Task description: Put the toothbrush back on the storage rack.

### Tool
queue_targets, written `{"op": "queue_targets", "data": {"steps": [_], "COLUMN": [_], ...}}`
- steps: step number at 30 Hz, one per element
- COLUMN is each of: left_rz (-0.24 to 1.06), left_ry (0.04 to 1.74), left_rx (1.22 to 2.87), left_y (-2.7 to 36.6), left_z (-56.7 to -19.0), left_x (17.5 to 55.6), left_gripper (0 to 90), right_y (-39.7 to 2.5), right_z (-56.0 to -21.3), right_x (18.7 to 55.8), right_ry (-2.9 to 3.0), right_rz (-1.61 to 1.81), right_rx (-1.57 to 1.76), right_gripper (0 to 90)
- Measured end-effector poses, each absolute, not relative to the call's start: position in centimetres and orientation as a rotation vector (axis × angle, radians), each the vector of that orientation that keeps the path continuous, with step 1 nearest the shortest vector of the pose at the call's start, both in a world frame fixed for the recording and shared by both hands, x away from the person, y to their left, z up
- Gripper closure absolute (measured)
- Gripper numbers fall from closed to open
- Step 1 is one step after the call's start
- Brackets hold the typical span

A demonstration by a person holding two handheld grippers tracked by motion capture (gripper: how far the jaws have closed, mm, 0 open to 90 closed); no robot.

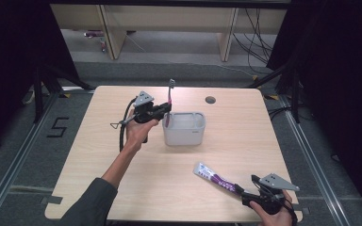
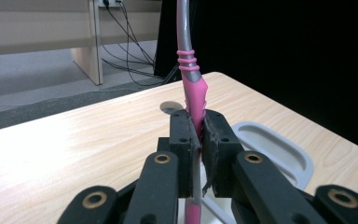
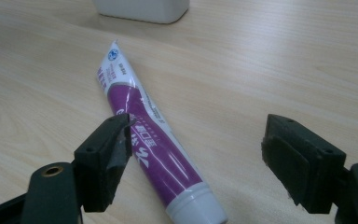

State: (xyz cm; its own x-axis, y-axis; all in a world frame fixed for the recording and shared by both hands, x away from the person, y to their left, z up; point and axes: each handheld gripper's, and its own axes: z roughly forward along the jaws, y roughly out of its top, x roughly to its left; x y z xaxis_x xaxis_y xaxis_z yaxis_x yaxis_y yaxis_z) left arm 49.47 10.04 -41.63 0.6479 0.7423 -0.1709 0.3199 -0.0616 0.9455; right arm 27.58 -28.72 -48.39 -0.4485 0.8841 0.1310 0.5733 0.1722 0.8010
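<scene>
A pink and grey toothbrush (image 1: 170, 96) stands upright over the left end of a grey holder cup (image 1: 185, 128) at the table's middle. My left gripper (image 1: 162, 109) is shut on its pink handle (image 2: 196, 100); the lower end dips toward the cup's rim (image 2: 279, 149). A purple and white toothpaste tube (image 1: 215, 176) lies flat near the front right of the table. My right gripper (image 1: 257, 193) is open at the tube's cap end. In the right gripper view the tube (image 3: 144, 135) lies by the left jaw, with the right jaw well apart.
The light wooden table (image 1: 122, 183) has a round cable hole (image 1: 210, 100) at the back. Black curtains flank both sides. A desk and loose cables stand on the floor beyond the table.
</scene>
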Motion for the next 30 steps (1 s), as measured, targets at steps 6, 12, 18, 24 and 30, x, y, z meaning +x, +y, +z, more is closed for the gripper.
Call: {"op": "queue_targets", "data": {"steps": [6, 12, 18, 24, 30], "left_rz": [0.435, 0.433, 0.441, 0.445, 0.448], "left_ry": [0.896, 0.902, 0.9, 0.895, 0.898], "left_rx": [1.658, 1.67, 1.704, 1.732, 1.747], "left_y": [10.1, 9.9, 9.8, 9.4, 9.3], "left_z": [-42.3, -43.0, -43.3, -43.4, -43.5], "left_x": [49.6, 49.5, 49.4, 49.2, 49.2], "left_gripper": [82.5, 82.5, 82.5, 82.4, 82.3], "right_y": [-28.7, -28.8, -28.9, -28.9, -28.7], "right_z": [-48.4, -48.5, -48.5, -48.5, -48.5], "right_x": [27.6, 27.7, 27.8, 27.8, 27.7], "right_ry": [2.094, 2.098, 2.096, 2.097, 2.098], "right_rz": [1.172, 1.168, 1.169, 1.169, 1.176], "right_rx": [1.383, 1.358, 1.33, 1.328, 1.354], "right_gripper": [24.8, 24.8, 24.8, 24.8, 24.8]}}
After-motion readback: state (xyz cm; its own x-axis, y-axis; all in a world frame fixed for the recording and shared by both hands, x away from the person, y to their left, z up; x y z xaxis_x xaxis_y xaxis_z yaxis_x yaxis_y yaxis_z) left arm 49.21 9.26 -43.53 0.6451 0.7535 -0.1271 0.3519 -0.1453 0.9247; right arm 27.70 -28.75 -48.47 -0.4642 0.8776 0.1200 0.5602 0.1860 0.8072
